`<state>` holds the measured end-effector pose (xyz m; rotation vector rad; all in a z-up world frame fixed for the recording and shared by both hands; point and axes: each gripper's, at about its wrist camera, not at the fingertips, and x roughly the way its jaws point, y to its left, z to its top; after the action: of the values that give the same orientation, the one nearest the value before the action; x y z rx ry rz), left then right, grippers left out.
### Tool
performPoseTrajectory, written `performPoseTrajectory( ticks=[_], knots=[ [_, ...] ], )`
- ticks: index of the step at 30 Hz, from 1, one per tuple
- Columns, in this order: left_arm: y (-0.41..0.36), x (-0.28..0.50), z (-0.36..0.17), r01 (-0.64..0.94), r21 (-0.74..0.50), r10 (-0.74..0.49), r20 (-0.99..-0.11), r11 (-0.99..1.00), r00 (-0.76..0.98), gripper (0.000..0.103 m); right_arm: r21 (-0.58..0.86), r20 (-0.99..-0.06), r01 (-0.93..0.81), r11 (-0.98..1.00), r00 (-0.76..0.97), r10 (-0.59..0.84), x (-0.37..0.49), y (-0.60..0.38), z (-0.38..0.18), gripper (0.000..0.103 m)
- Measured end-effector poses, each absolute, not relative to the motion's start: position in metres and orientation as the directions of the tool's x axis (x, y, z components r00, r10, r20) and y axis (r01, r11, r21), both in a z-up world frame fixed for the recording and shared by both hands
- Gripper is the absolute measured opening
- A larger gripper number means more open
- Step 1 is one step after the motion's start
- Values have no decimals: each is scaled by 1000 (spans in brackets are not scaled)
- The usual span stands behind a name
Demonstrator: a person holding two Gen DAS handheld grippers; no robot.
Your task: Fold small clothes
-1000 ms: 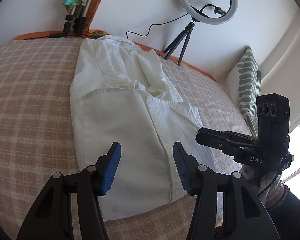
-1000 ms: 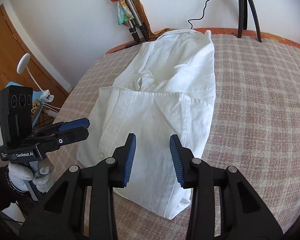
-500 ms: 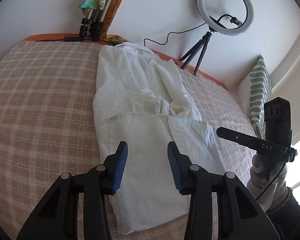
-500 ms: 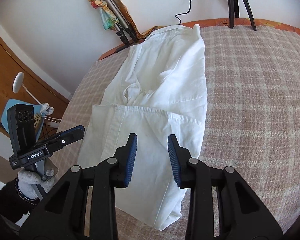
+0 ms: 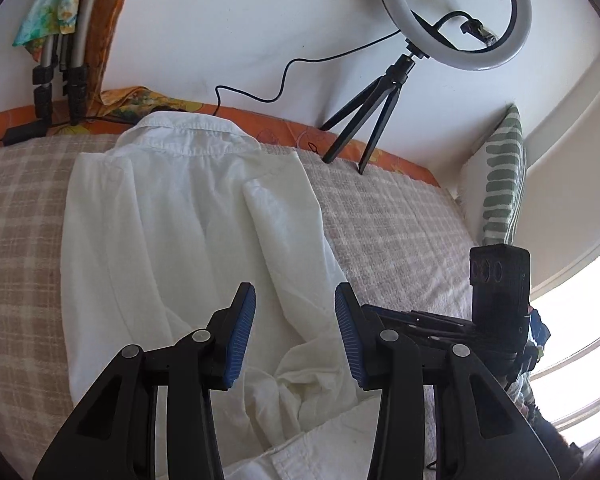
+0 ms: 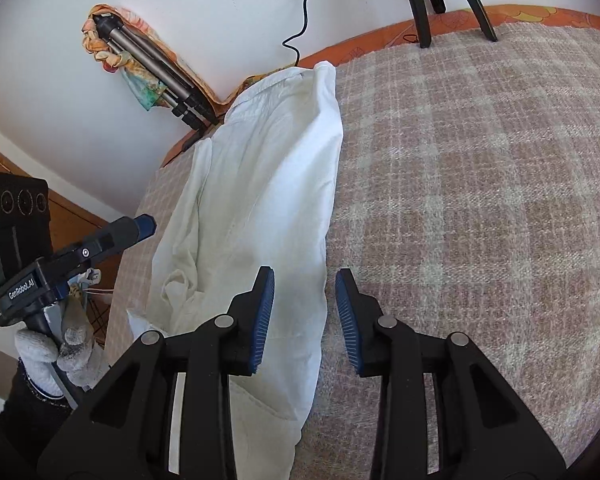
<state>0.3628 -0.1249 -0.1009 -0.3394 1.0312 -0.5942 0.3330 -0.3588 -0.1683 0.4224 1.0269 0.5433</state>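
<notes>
Both grippers, left (image 5: 295, 336) and right (image 6: 305, 320), gape empty above the white shirt (image 5: 188, 216), long axis toward collar; left probably nearer the bunched sleeve.

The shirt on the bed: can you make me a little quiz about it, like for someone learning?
1. True or false: the shirt is white.
2. What stands on the bed beyond the shirt? A) ring light on a tripod B) a lamp C) a fan
3. Fill in: the shirt's collar points toward the ____.

Key:
1. True.
2. A.
3. Wall. Neither the left gripper nor the right gripper holds any cloth; both stand open above it.
</notes>
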Motion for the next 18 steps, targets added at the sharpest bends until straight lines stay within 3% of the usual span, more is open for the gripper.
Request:
performPoseTrajectory(
  ticks=[9,12,13,14,15,18],
  knots=[
    [-132,425,-158,159,-690,-702,-653,706,284,40,698,-588,-204,686,384,712,353,-373,-184,33],
    [-137,429,-160,176,-690,-707,-648,702,283,36,696,-595,-211,686,365,716,354,-371,-186,22],
    [-138,428,-159,179,-687,-705,-647,704,289,27,697,-596,-216,684,356,720,355,-369,-186,14],
    [-140,430,-159,183,-689,-709,-645,701,287,10,693,-597,-223,685,354,720,355,-367,-186,11],
    [-142,432,-159,185,-684,-704,-648,705,289,3,688,-598,-231,688,358,717,355,-365,-185,10],
    [-147,431,-153,224,-650,-685,-655,726,320,3,676,-596,-239,697,379,708,353,-364,-181,5]
  ],
)
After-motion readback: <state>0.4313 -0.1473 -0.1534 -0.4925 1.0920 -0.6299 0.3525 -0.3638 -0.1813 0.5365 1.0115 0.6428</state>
